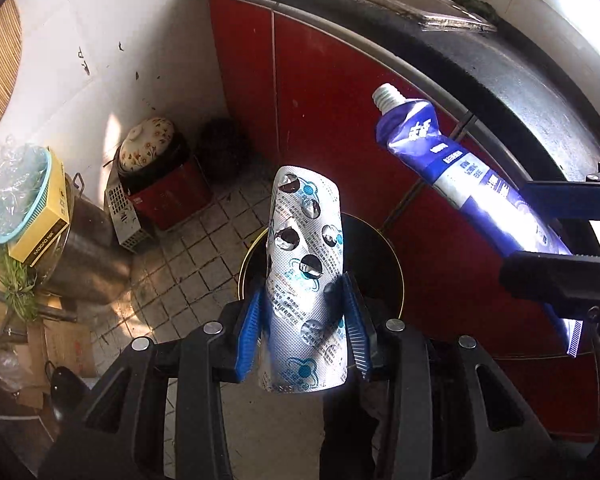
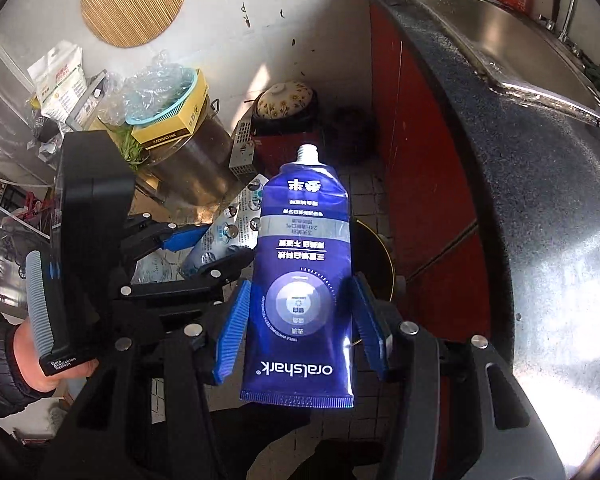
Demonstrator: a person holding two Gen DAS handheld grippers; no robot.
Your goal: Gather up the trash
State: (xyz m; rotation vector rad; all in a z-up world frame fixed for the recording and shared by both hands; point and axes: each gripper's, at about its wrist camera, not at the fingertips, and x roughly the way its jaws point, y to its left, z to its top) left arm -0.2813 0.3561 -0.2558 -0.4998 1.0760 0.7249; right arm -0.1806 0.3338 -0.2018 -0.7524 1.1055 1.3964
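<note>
Two bits of trash are being carried to the bin (image 1: 380,248) — the round black one with a yellow rim, on the tiled floor by the red cupboard (image 1: 332,92). The dropping step is judged to be next.

A silver pill sheet (image 1: 306,276) is pinched between the blue pads of the left gripper (image 1: 306,320). It is held right above the bin's open mouth. Its pills are all popped out, and it is curled a little.

A blue toothpaste tube (image 2: 304,280) is squeezed flat between the pads of the right gripper (image 2: 300,320). Its cap is missing and its white neck points away. It is held above the bin too, near the rim on the cupboard side.

For the next move, both jaws would need to be spread — first the tube should be brought fully over the bin.
</note>
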